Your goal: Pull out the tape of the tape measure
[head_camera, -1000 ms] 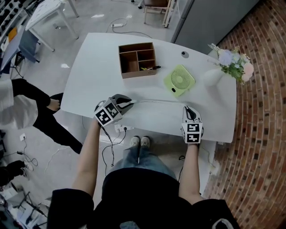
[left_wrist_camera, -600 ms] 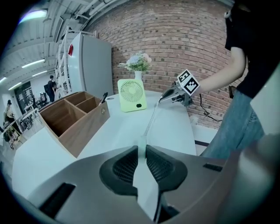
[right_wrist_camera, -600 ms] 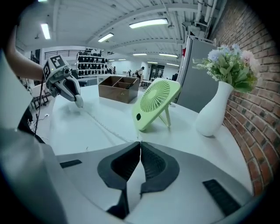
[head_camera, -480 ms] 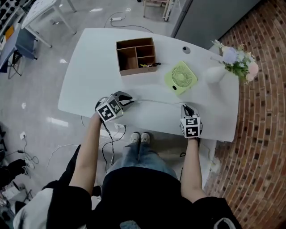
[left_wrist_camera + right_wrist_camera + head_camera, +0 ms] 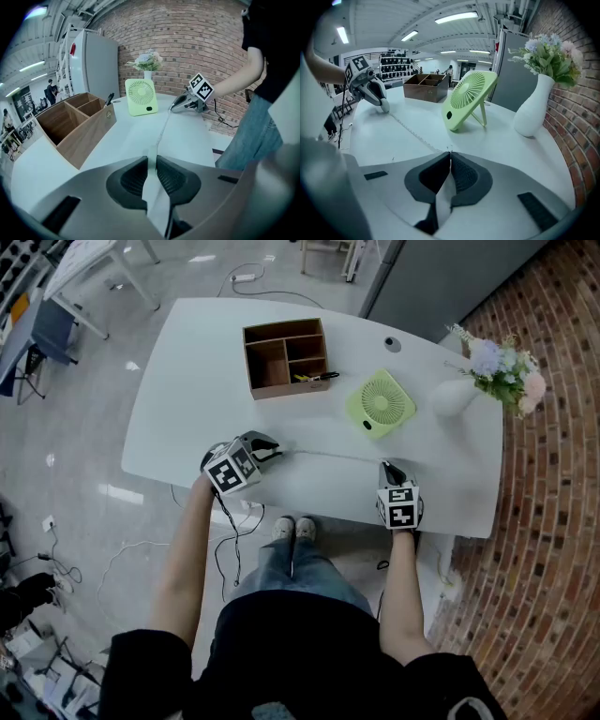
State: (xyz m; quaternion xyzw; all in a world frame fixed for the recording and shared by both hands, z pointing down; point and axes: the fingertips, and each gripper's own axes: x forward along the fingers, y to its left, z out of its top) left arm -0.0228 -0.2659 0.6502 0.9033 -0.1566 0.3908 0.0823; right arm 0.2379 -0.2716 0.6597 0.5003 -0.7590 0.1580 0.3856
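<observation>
My left claw point(image 5: 151, 160) is clenched on a pale flat thing that I take for the case point(image 5: 153, 192); its pads press on both sides of it. My right claw point(image 5: 449, 158) is closed nearly to nothing on the free end of the tape point(image 5: 328, 456), a thin pale strip pinched between the pads. The tape runs in one line from the case across to the right claw, over the near part of the table point(image 5: 187, 381), and I cannot tell whether it rests on the top or hangs just above it.

Compared with a second ago, both claws look a little lower and closer to the table. The tape was already drawn out then, and the stretch between the claws looks about the same, so I judge the pull itself to be done or nearly so. What is left, I think, is to hold or lay down the length. Neither grip looks to have changed.

Beyond the tape stands the fan point(image 5: 379, 404), and further back the box point(image 5: 286, 360), both well apart from the line.
</observation>
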